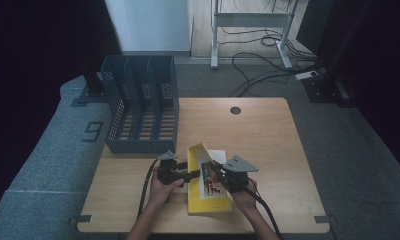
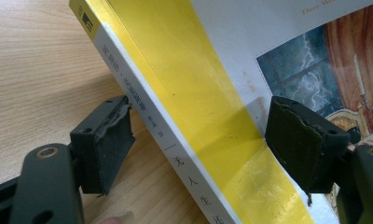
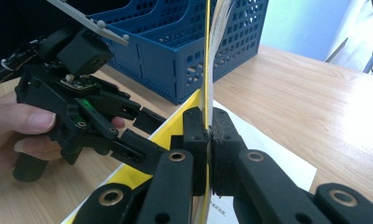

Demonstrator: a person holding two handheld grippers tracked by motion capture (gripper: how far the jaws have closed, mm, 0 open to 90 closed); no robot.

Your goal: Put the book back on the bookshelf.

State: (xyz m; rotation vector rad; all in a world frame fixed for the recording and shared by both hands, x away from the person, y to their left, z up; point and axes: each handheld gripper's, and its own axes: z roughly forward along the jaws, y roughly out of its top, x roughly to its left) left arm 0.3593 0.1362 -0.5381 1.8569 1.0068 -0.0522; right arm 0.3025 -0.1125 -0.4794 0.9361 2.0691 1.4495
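Right tongs [image 3: 208, 135] clamped on yellow book [image 1: 204, 176], spine between open left tongs [image 2: 198, 149].

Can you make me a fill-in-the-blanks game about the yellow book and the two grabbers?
1. The right gripper has its jaws shut on the book's yellow ____.
2. The left gripper has its jaws ____ around the book, not pressing it.
3. The file rack behind the book is coloured ____.
4. The book rests on a ____ table.

Missing words: cover; open; blue; wooden
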